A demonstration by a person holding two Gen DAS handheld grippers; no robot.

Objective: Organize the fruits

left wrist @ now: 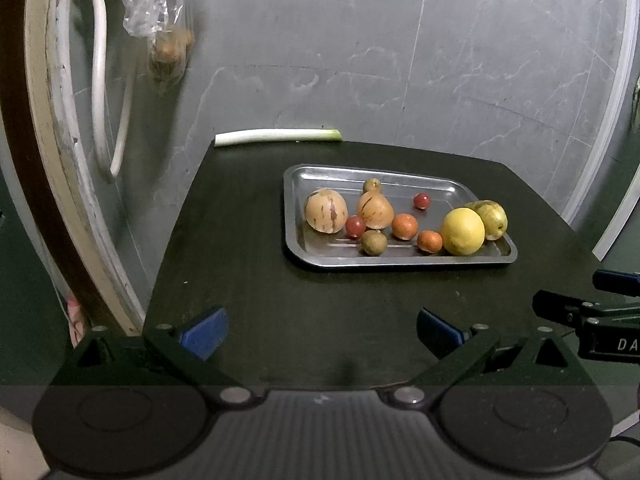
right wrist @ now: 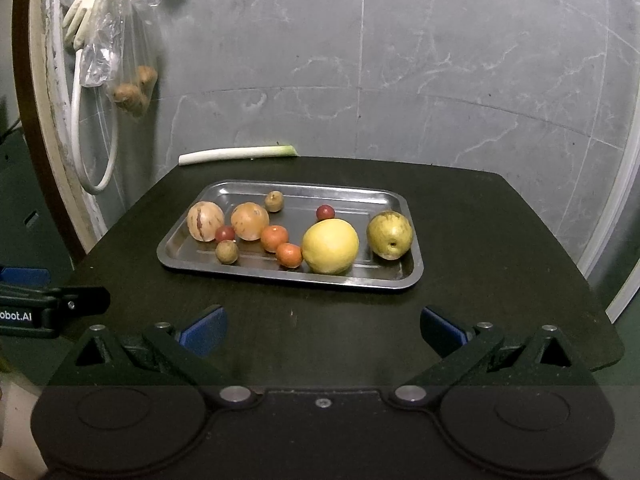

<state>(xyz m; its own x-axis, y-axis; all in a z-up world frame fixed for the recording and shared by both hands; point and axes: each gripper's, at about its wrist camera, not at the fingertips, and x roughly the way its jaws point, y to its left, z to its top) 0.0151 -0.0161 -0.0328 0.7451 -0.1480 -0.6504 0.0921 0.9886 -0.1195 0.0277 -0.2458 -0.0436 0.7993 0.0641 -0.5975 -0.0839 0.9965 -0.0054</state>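
Observation:
A steel tray (left wrist: 320,258) (right wrist: 192,266) on the dark table holds several fruits: two striped tan melons (left wrist: 326,211) (right wrist: 205,222), a big yellow citrus (left wrist: 463,231) (right wrist: 330,246), a green pear (left wrist: 493,219) (right wrist: 390,234), two small oranges (left wrist: 405,226) (right wrist: 275,238), two red cherry tomatoes (left wrist: 355,226) (right wrist: 325,212) and two small brown fruits (left wrist: 374,242) (right wrist: 227,251). My left gripper (left wrist: 322,334) is open over the table's near edge, short of the tray. My right gripper (right wrist: 322,330) is open too, likewise in front of the tray. Both hold nothing.
A leek stalk (left wrist: 278,136) (right wrist: 238,154) lies at the table's far edge against the grey marble wall. A plastic bag with ginger (left wrist: 168,52) (right wrist: 132,92), gloves and a white hose (left wrist: 100,92) hang at the left. The other gripper shows at each view's side.

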